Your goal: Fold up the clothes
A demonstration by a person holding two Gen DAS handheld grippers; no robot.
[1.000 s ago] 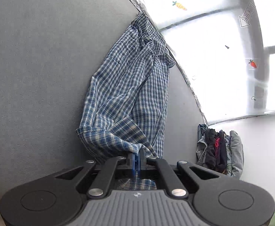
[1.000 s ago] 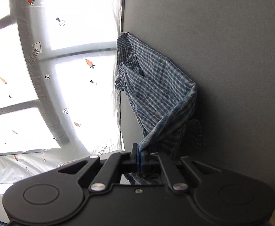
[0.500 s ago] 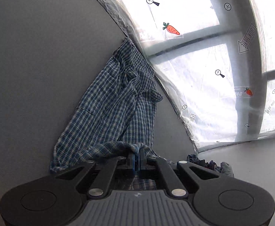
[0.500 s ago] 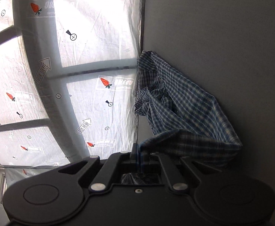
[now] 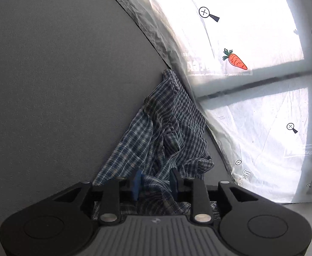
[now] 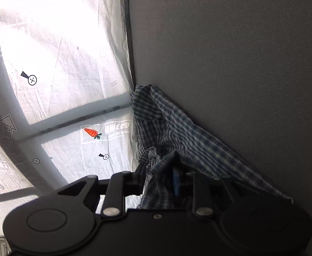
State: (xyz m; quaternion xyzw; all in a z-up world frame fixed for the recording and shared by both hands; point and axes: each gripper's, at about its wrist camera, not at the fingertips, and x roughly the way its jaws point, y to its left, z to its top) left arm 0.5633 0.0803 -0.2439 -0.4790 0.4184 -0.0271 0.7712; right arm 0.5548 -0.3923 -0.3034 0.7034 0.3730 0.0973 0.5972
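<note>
Plaid shirt (image 5: 166,136) bunched at grey table (image 5: 49,85) edge; left gripper (image 5: 156,181) and right gripper (image 6: 160,179) jaws just opening, narrowly parted, cloth loose between.

A grey table (image 5: 49,85) meets bright windows covered in carrot-printed plastic film (image 5: 252,32).

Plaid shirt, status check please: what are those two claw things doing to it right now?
Left gripper and right gripper: jaws just opened, cloth loose between. Plaid shirt bunched on grey table, against plastic sheet. Nothing in the way.
</note>
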